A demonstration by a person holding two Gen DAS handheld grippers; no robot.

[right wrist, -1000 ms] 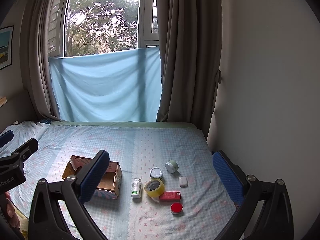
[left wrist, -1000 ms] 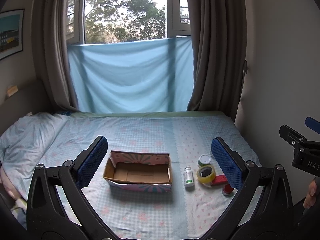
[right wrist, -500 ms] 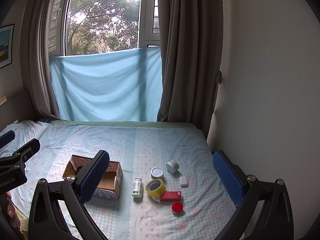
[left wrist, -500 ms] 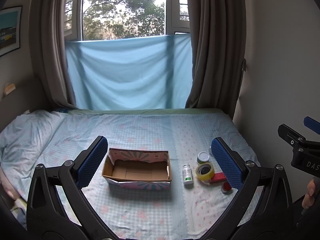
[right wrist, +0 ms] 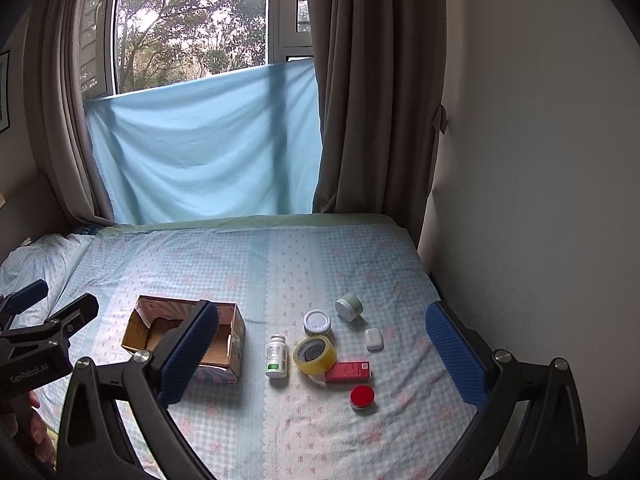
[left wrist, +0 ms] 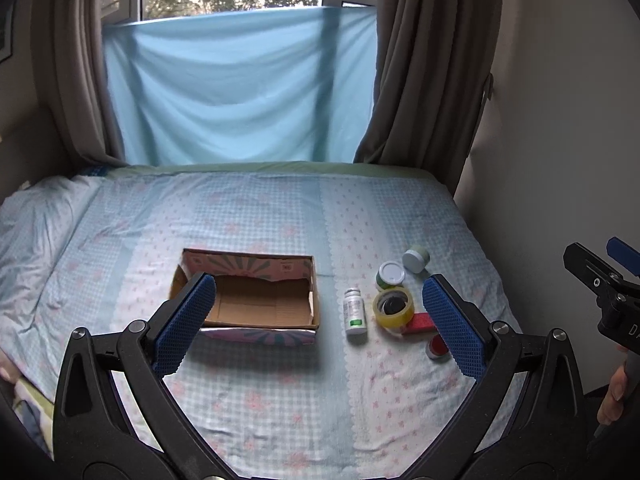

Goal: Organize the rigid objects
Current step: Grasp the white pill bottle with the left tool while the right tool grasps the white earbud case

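On the bed, a shallow cardboard box lay open, its plain brown inside bare and its outer walls printed in pink and teal. To its right sat a tight cluster: a white pill bottle on its side, a glossy yellow tape roll touching a flat red carton, a round red-lidded tin, two squat jars, and a small white case. The sheet was soft checked cotton. Both the left gripper and right gripper hung above the bed, ribbed blue pads spread wide, grasping nothing.
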